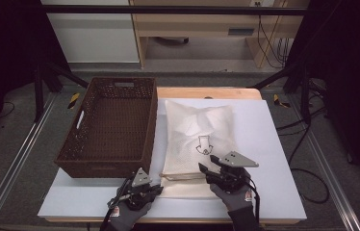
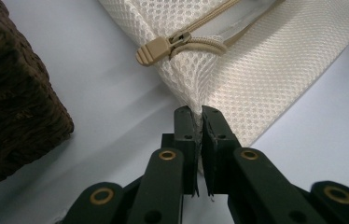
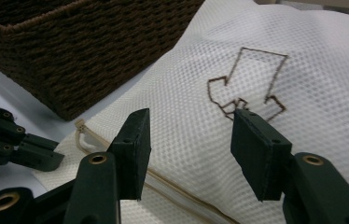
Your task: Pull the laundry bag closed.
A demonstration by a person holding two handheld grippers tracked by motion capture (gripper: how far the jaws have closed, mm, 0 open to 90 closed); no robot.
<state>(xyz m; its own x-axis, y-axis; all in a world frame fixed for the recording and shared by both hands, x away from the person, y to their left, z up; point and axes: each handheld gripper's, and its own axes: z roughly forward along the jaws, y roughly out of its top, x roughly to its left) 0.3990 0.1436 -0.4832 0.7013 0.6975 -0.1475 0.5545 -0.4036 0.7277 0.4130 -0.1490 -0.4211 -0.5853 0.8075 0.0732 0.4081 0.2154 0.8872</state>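
A white mesh bag (image 1: pixel 197 134) with a brown stitched emblem (image 3: pixel 249 84) lies on the white table top, right of a brown wicker basket (image 1: pixel 110 120). My left gripper (image 2: pixel 198 112) is shut on the bag's near left corner (image 2: pixel 196 88), just below the beige zipper pull (image 2: pixel 156 49). In the high view the left gripper (image 1: pixel 158 188) sits at the bag's front left. My right gripper (image 3: pixel 189 135) stands open over the bag's near end, with nothing pressed between its jaws. The high view shows the right gripper (image 1: pixel 207 169) at the bag's front edge.
The basket (image 3: pixel 84 51) is empty and stands close against the bag's left side. The white table top (image 1: pixel 274 159) has bare room to the bag's right. Black frame posts and cables stand beyond the table edges.
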